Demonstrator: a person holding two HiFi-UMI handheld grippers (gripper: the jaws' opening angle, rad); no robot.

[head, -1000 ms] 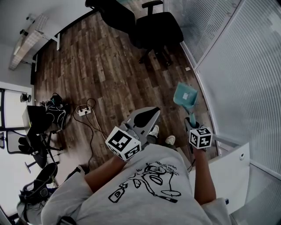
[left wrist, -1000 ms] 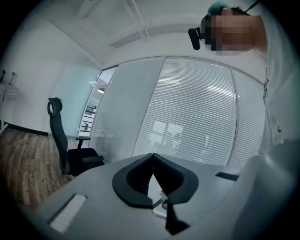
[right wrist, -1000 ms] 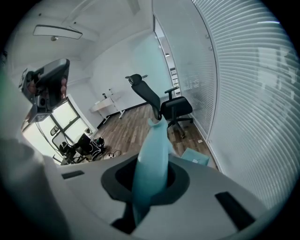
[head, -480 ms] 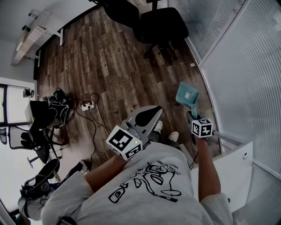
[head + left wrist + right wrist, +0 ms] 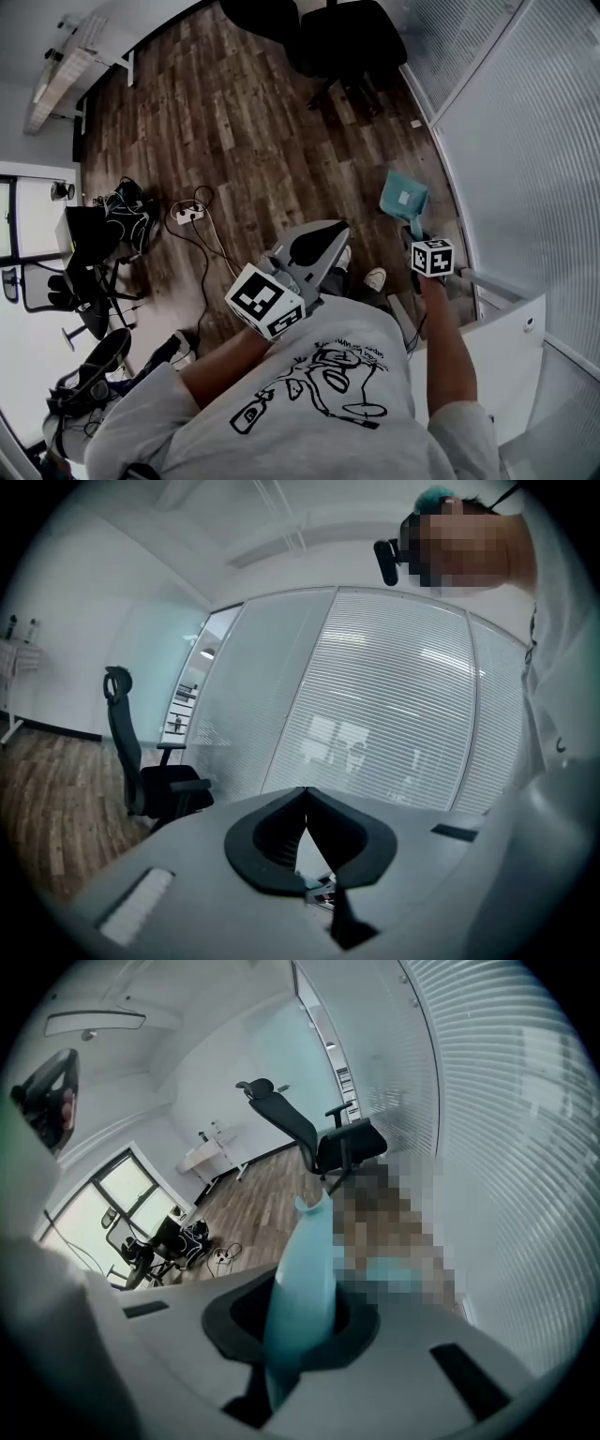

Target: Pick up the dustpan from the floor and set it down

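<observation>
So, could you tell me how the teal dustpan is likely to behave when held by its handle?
The dustpan is probably stiff: its pan shows no sag out beyond the right gripper. It looks like thin plastic, so it is likely light. Its smooth, tapering handle might twist in the grip, since the pan sits well beyond it.

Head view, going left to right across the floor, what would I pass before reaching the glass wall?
black bag → white power strip → left claw → teal dustpan → frosted glass wall
</observation>
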